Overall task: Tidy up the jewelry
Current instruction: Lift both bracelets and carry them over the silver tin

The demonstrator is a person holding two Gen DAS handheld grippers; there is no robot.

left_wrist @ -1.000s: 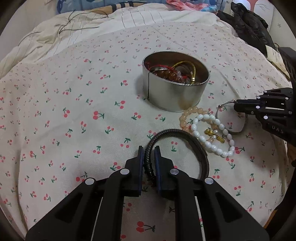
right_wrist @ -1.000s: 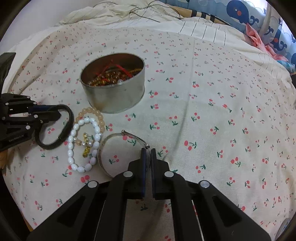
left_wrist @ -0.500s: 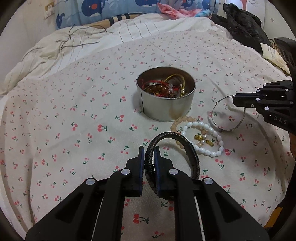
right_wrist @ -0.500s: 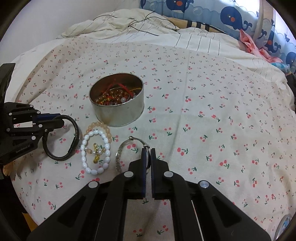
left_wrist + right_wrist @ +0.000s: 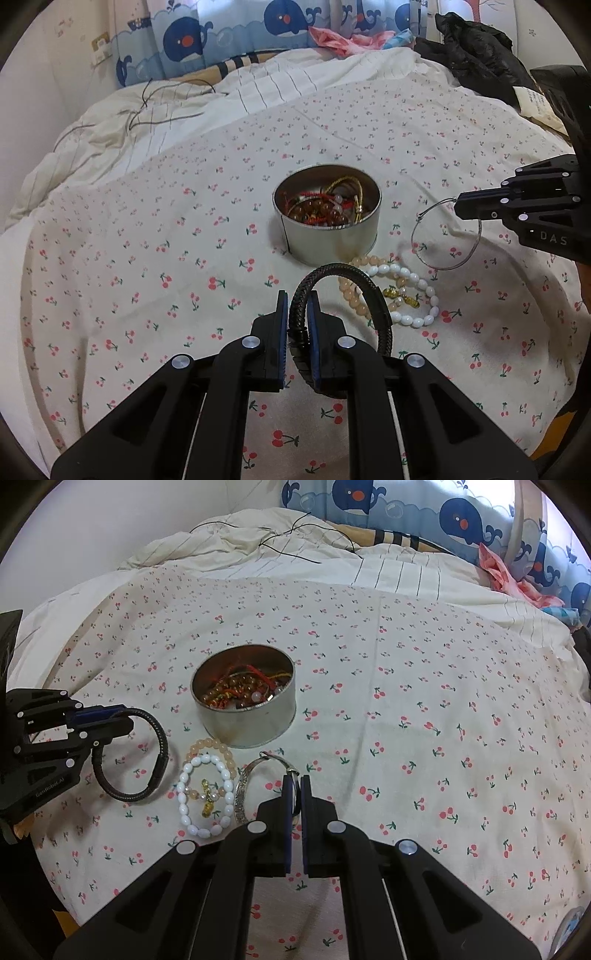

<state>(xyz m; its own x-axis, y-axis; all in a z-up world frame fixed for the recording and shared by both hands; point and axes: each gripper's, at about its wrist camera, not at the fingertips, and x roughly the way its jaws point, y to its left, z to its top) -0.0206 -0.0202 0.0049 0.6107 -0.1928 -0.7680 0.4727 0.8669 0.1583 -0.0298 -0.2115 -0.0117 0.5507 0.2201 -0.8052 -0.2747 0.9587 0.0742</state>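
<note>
Currently, the left tool (image 5: 297, 314) gripped the black bracelet (image 5: 343, 280); the right tool (image 5: 294, 794) pinched the silver bangle (image 5: 245, 788). Both hung above the bed (image 5: 443, 701), near the tin (image 5: 243, 698). Next: carry each over it, then release.

Tin's (image 5: 243, 720) tangled contents (image 5: 243, 690) perhaps beads, too small to tell.

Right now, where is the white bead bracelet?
In the right wrist view, the white bead bracelet lies on the cherry sheet, touching the peach bead bracelet, just below the tin.
</note>
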